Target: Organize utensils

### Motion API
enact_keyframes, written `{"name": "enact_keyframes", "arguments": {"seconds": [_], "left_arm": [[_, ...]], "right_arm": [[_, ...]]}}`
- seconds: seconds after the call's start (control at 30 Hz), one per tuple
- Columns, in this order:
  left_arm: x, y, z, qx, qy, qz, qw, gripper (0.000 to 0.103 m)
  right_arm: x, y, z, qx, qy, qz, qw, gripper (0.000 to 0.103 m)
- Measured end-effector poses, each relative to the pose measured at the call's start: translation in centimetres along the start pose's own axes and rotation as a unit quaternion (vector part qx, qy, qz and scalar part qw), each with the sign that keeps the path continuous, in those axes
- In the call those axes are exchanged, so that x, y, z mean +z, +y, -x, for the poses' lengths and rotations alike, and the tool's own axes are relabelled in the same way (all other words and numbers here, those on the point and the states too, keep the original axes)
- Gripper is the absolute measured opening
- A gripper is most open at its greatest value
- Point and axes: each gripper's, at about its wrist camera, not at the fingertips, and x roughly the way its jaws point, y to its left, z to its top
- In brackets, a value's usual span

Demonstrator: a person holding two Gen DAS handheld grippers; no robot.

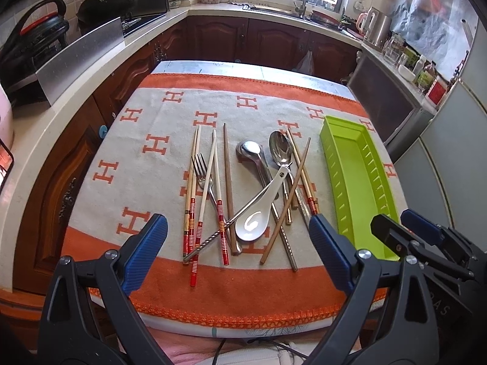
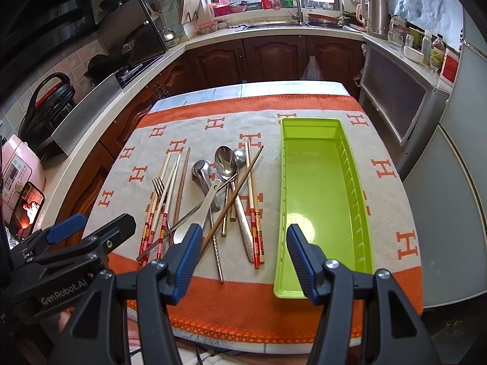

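A loose pile of utensils lies on the orange and grey cloth (image 1: 146, 164): several chopsticks (image 1: 226, 179), a fork (image 1: 201, 167), metal spoons (image 1: 281, 150) and a white ceramic spoon (image 1: 254, 223). An empty green tray (image 1: 356, 182) lies to their right; it also shows in the right wrist view (image 2: 322, 194). My left gripper (image 1: 239, 240) is open and empty, above the near end of the pile. My right gripper (image 2: 243, 252) is open and empty, between the pile (image 2: 213, 194) and the tray's near end.
The table stands in a kitchen with counters on the left, back and right. A sink (image 2: 274, 26) and a kettle (image 2: 376, 15) are at the back. A pink cooker (image 2: 18, 170) and a phone (image 2: 29, 210) sit on the left counter.
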Motion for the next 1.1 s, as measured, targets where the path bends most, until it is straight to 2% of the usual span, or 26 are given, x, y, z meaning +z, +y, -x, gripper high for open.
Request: {"name": "enact_keyframes", "arguments": {"seconds": [0.13,0.4,0.53,0.73,0.87,1.1], "left_arm": [[0.4,0.9,-0.1,0.002,-0.001,0.010,1.0000,0.093],[1.2,1.9,-0.7,0.020,0.010,-0.017,0.9996,0.093],[1.9,3.6,-1.6,-0.004,0.021,-0.001,0.9998,0.093],[3.4,7.2,-3.1,-0.020,0.020,0.036,0.9990,0.093],[4.6,9.5,-4.9,-0.007,0.032,0.049,0.9983,0.092],[5.0,12.6,-10.3,-0.018,0.091,0.069,0.9932,0.074]], "right_arm": [[0.1,0.2,-0.2,0.002,0.002,-0.004,1.000,0.057],[0.4,0.6,-1.4,0.015,0.022,-0.008,1.000,0.057],[0.8,0.5,-2.4,0.023,0.035,-0.012,0.999,0.057],[1.8,0.0,-4.8,0.041,0.060,-0.022,0.997,0.057],[2.7,-0.2,-6.9,0.055,0.076,-0.030,0.995,0.057],[3.8,0.4,-10.5,0.086,0.105,-0.037,0.990,0.057]]}}
